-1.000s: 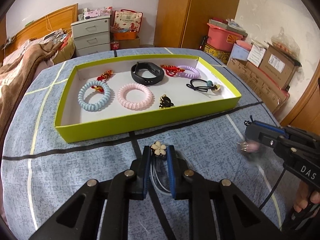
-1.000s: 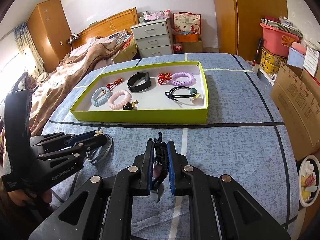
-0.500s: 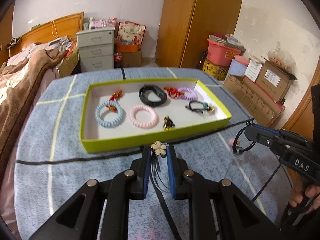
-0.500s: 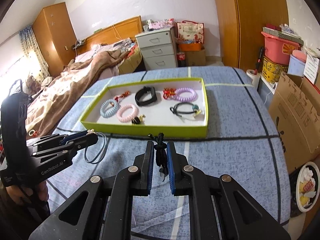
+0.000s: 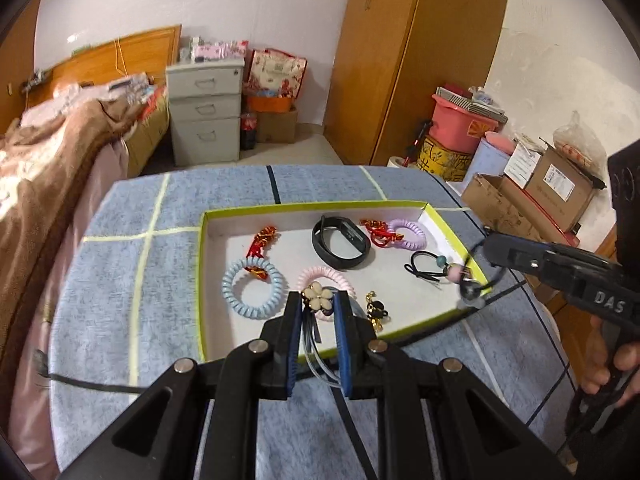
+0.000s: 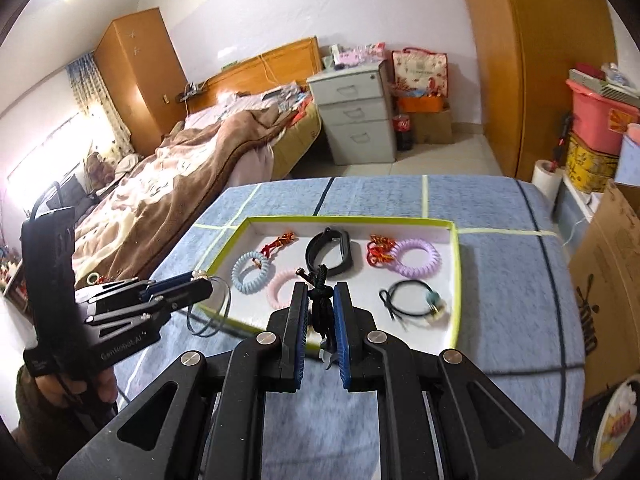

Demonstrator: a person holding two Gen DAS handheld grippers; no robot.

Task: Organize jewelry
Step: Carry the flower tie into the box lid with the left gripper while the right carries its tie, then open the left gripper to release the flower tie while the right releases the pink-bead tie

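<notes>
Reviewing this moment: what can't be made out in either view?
- Right gripper hair tie, left view: motion-blurred; in the right view, pinched edge-on, shape unclear.
- Flower hair tie cord, left view: partly hidden between the left gripper fingers.
- Black charm in tray: too small.

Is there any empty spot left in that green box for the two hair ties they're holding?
Inside the tray, bare floor shows near the front-left corner below the blue coil, and front-right between the gold charm and black tie. The back row is crowded.

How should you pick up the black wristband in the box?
Grip the black wristband across its near strap, coming straight down from above. It lies flat as an open loop in the yellow-green box, so one finger can drop inside; its near side looks free of the red charm.
</notes>
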